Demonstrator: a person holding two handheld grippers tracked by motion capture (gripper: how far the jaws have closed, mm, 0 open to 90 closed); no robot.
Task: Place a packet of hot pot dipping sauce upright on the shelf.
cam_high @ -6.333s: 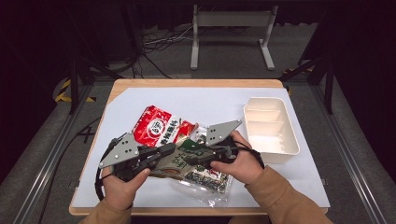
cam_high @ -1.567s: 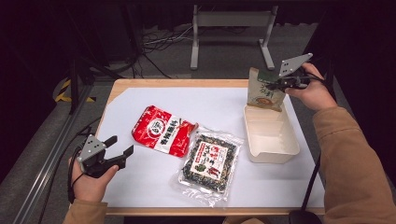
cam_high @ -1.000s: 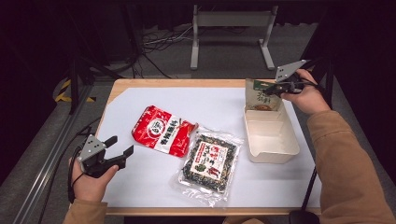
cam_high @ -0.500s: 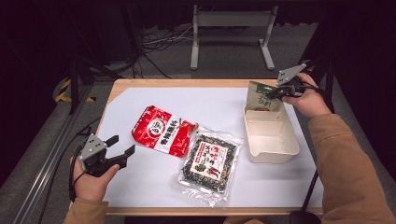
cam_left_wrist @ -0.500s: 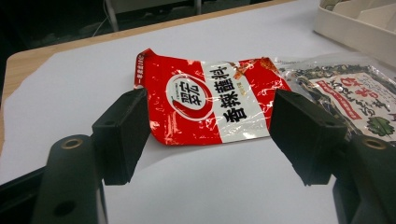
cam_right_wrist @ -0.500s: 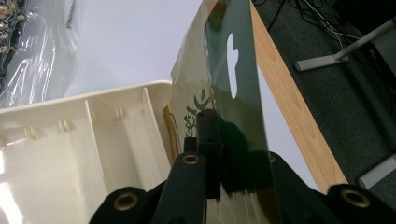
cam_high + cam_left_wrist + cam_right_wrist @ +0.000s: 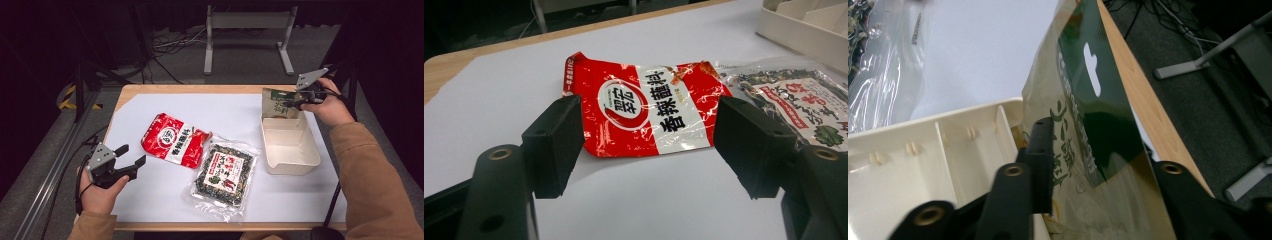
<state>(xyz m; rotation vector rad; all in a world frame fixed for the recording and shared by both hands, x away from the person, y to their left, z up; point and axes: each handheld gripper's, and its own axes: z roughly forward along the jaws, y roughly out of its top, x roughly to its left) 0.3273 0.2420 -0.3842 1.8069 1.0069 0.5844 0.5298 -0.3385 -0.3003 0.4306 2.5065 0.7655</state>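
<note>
- A green-and-tan packet [image 7: 281, 104] is held upright at the far end of the cream box [image 7: 289, 145], its lower edge at or just inside the far wall; whether it touches the box floor cannot be told.
- The packet is clamped between the jaws of the right gripper [image 7: 296, 101], one jaw on each face, as seen in the right gripper view [image 7: 1083, 150].
- The packet's long axis is judged to run roughly across the box, parallel to the far wall, so a drop straight down along that wall seems the move in hand.
- The box lies at the right side of the white sheet [image 7: 235, 107], well within reach of the right hand [image 7: 331, 107].
- A clear packet of dark mixed pieces [image 7: 225, 174] lies flat just left of the box, and a red packet [image 7: 175, 140] lies beside it, farther left, their corners touching or overlapping.
- The left gripper [image 7: 131, 160] is held low at the near left with its jaws spread wide and nothing between them; the red packet is seen ahead of it [image 7: 649, 107], so the left hand [image 7: 100, 192] is the nearer one for that packet.
</note>
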